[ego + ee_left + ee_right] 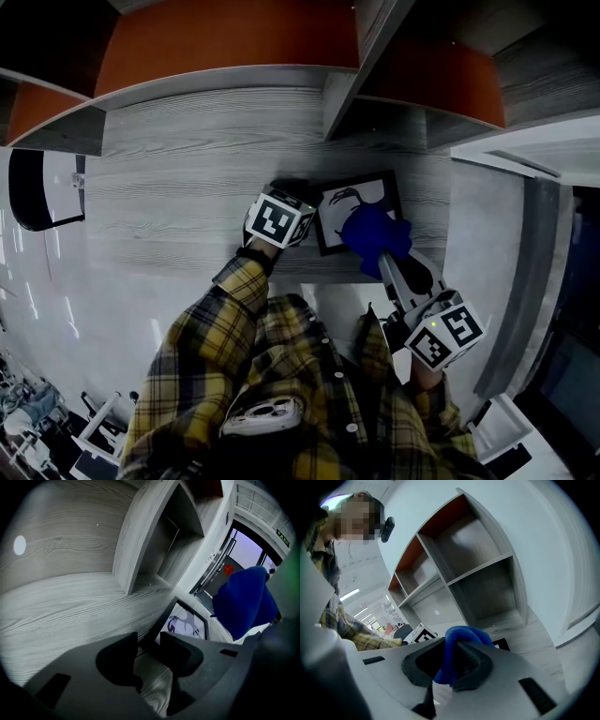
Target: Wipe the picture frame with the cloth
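Below a plaid sleeve (225, 309), the left gripper (149, 658) gapes empty at the frame (358, 199)'s corner near the worktop (169, 197)'s front edge. The right gripper (450, 660), clamped on the cloth (373, 230), holds it over the glass. Wiping seemingly just starting.

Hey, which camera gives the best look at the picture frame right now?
The head view: it shows the picture frame from above, with the blue cloth over its lower right part. The left gripper view shows it at a slant, its lower part hidden. The right gripper view shows one dark corner behind the cloth.
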Demonstrator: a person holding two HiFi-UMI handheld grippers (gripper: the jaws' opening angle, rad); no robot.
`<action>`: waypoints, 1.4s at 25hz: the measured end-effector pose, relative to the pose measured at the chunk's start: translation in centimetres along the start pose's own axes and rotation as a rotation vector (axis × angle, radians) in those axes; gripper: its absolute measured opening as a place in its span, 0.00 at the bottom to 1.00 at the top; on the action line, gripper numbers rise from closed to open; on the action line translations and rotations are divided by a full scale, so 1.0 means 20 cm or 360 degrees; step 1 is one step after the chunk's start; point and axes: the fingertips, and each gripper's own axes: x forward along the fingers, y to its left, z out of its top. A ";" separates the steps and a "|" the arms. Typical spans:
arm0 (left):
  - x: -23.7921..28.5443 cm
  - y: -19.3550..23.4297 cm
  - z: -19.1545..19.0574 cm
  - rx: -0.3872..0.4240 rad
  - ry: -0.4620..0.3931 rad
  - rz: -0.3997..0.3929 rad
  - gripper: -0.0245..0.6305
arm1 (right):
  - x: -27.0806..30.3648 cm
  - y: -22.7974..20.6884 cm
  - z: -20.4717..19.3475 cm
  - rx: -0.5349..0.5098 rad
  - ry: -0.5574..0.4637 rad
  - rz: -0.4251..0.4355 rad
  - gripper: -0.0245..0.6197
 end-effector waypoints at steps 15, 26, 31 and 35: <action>0.00 0.00 0.02 -0.0003 0.0025 -0.0017 0.25 | 0.36 -0.07 0.04 -0.0174 0.0068 0.0055 0.11; 0.00 0.00 0.01 -0.0038 0.0058 -0.0037 0.24 | 0.82 -0.24 -0.48 -0.0612 0.0695 -0.0272 0.11; 0.00 0.01 0.01 -0.0025 0.0047 -0.0033 0.24 | 0.83 -0.21 -0.54 -0.0424 0.0685 -0.0266 0.11; 0.00 0.01 0.01 -0.0034 0.0055 -0.0030 0.24 | 0.79 -0.18 -0.59 -0.0417 0.0795 -0.0195 0.11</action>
